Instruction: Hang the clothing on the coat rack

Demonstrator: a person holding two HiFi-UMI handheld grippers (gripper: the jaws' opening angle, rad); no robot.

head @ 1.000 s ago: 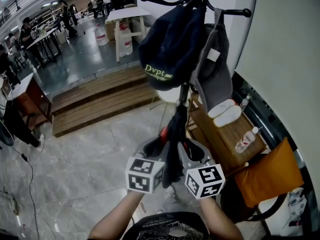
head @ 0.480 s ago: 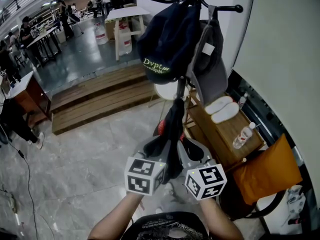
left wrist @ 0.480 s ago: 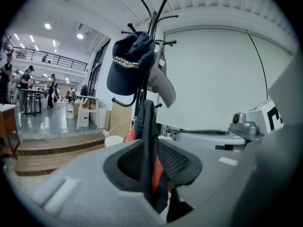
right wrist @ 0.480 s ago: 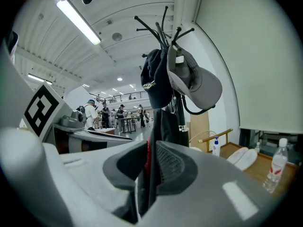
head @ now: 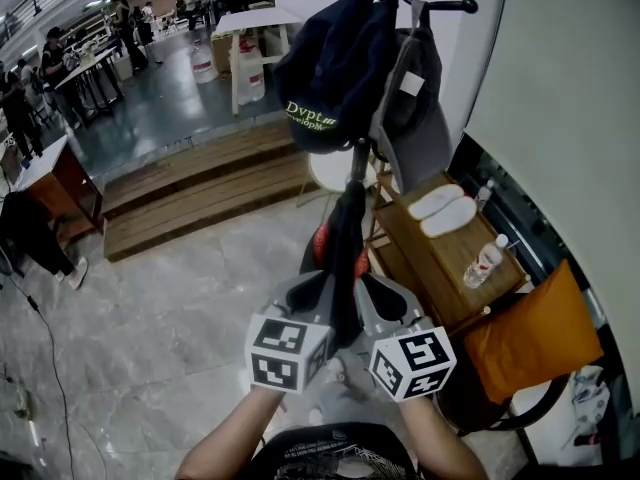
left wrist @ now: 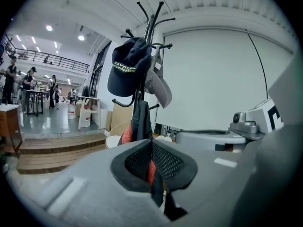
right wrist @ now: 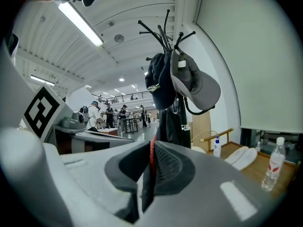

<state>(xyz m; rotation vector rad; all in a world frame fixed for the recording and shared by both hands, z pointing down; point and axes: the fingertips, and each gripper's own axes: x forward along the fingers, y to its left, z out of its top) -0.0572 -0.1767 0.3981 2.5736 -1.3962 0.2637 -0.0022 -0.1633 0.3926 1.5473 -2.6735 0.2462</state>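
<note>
Left gripper and right gripper, side by side, each clamped the dark garment just beside the rack.

Garment: black fabric with red parts, bunched into narrow upright strip, right against lower half of coat rack pole. Top end at pole; whether caught on hook, cannot tell. Bottom end pinched in left tool and right tool, side by side. Coat rack: dark upright pole, curved hooks on top. Navy cap and grey cap hang on upper hooks, above garment.
</note>
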